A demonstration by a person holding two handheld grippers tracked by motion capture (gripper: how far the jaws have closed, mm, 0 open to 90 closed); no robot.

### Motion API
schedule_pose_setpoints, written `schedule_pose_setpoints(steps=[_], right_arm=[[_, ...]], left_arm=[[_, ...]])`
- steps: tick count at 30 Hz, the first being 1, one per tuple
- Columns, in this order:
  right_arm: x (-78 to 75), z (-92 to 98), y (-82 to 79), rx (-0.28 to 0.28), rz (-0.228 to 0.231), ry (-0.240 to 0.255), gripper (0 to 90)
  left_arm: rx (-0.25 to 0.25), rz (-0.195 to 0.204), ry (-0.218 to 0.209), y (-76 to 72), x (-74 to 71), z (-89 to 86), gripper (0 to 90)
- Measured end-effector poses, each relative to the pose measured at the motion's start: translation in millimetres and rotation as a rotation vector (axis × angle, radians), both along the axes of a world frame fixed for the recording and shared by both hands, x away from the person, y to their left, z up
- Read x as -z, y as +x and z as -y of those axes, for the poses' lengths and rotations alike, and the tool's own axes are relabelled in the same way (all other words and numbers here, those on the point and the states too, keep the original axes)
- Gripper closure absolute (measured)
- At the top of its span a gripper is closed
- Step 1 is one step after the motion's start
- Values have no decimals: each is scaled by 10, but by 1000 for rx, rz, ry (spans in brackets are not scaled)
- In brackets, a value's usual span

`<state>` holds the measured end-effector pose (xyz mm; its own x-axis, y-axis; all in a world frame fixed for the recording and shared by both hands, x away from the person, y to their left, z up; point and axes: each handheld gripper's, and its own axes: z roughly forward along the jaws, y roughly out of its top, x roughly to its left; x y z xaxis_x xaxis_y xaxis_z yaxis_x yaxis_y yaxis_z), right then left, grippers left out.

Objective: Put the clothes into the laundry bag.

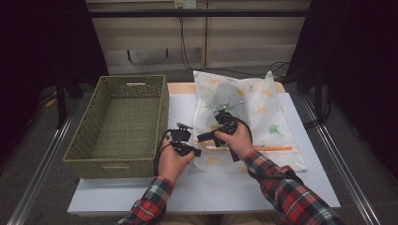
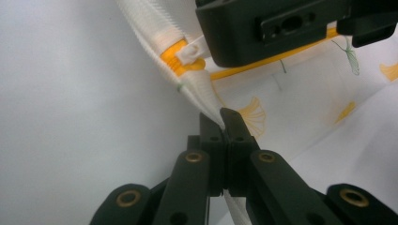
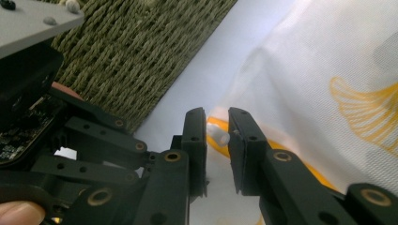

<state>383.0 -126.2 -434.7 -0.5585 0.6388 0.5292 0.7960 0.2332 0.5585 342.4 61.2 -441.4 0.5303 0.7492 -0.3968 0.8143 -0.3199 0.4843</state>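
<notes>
High view: one white zip pouch (image 1: 244,117) printed with orange and green leaves lies flat on the white table (image 1: 211,192), right of centre, its zipper edge along the near side.
Zipper: one orange zipper (image 1: 263,148) runs along that near edge; its white slider tab (image 2: 190,52) sits at the left end, so I judge the pouch is either fully shut or fully open along its length. I cannot tell which.
Left tongs: my left gripper (image 2: 224,117) is clamped tight on the white fabric corner just near the slider, pinning the pouch in place.
Right tongs: my right gripper (image 3: 217,133) straddles the slider tab, with a narrow gap between the jaws; the pads do not look pressed on it yet.
Done so far: corner anchored, second tongs lined up on the tab.
Left to do: pinch the tab, then draw it rightward along the zipper, as I read it.
Contents: something grey shows faintly through the far part of the pouch; I cannot tell what.
Basket: one woven green basket (image 1: 119,124) stands on the left, just beside the pouch, nothing in it.
Count: one pouch, one zipper, one basket, two tongs.
</notes>
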Motion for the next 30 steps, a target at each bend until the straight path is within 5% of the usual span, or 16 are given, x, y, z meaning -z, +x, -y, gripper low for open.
schedule_pose_setpoints(steps=[11, 23, 30], right_arm=[[7, -74, -17, -24, 5, -44, 900], [-20, -25, -32, -23, 13, -43, 900], [-22, -25, -46, -30, -6, -31, 900]], left_arm=[[12, 3, 13, -4, 7, 10, 887], [-3, -19, 3, 13, 19, -1, 859], [-16, 8, -12, 54, 20, -5, 802]])
